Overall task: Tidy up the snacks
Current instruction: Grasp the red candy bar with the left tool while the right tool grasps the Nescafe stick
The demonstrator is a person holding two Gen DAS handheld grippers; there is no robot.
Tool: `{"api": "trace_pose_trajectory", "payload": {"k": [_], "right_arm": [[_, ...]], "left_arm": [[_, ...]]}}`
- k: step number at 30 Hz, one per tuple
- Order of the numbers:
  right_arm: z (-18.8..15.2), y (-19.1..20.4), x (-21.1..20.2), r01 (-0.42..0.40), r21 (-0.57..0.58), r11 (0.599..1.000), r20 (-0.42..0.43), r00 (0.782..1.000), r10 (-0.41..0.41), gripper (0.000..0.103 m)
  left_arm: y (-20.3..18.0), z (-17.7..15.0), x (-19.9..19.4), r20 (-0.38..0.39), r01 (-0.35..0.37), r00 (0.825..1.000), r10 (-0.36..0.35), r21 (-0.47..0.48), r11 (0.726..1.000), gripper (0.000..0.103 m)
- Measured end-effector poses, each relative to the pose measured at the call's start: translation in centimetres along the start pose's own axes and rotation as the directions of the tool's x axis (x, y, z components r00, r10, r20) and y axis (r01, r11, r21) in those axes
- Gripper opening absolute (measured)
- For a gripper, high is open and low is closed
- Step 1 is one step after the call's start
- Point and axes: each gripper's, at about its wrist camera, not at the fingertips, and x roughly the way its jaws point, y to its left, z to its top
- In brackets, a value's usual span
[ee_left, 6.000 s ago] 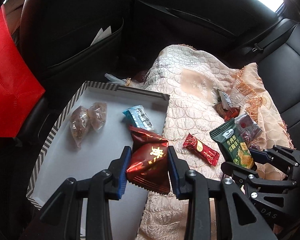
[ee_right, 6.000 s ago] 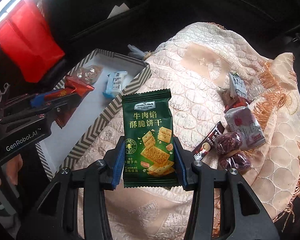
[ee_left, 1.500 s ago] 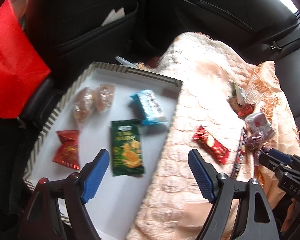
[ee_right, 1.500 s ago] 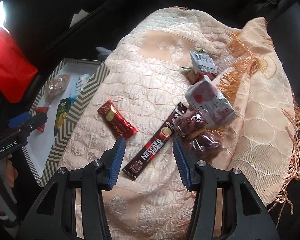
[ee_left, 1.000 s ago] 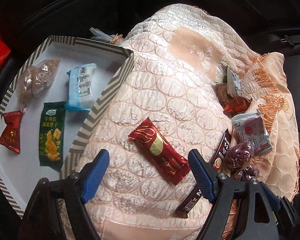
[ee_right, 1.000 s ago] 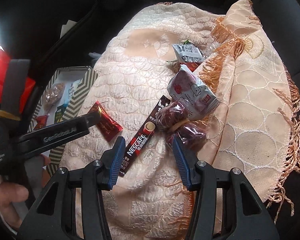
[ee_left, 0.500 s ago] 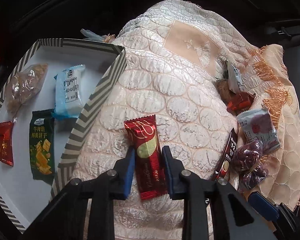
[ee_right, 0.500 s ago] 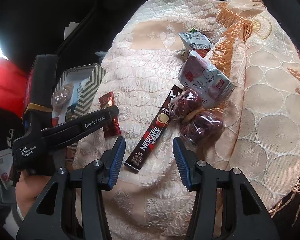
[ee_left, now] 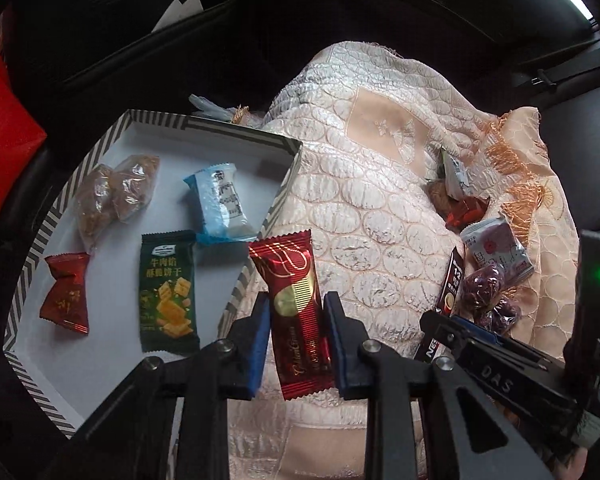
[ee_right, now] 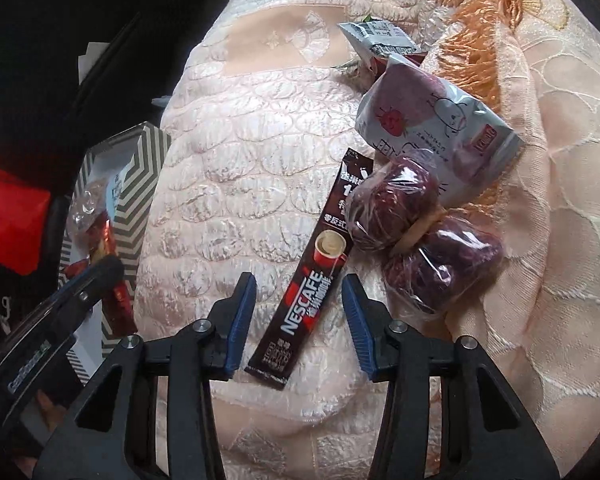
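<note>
My left gripper (ee_left: pixel 296 340) is shut on a red-and-gold wafer bar (ee_left: pixel 294 308), lifted off the cream quilted blanket (ee_left: pixel 364 208) beside the striped tray's rim (ee_left: pixel 260 232). Inside the tray lie a green cracker packet (ee_left: pixel 167 290), a light blue packet (ee_left: pixel 219 204), a clear bag of brown sweets (ee_left: pixel 114 196) and a red candy (ee_left: pixel 65 292). My right gripper (ee_right: pixel 298 322) hangs low over the blanket, its jaws closing around a dark Nescafe stick (ee_right: pixel 314 276) that lies between the blue pads (ee_right: pixel 242 320) untouched.
Red dates in clear wrap (ee_right: pixel 420 236) touch the stick's far end, with a grey-white packet (ee_right: pixel 432 120) and a small silver packet (ee_right: pixel 380 38) beyond. A red bag (ee_left: pixel 4 120) hangs at the left. Dark car seats surround the blanket.
My left gripper closed on the wafer bar, then lifted it towards the tray. My right gripper dropped closer to the Nescafe stick and its jaws narrowed around it.
</note>
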Motion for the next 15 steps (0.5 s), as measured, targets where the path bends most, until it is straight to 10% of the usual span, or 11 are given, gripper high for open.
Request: {"api": "trace_pose_trajectory", "payload": {"k": [15], "right_arm": [[-1.0, 3.1, -1.7, -0.029, -0.148, 0.989, 0.019, 0.999, 0.032, 0.018]], "left_arm": [[5.0, -1.3, -1.7, 0.035, -0.056, 0.998, 0.058, -0.052, 0.997, 0.029]]}}
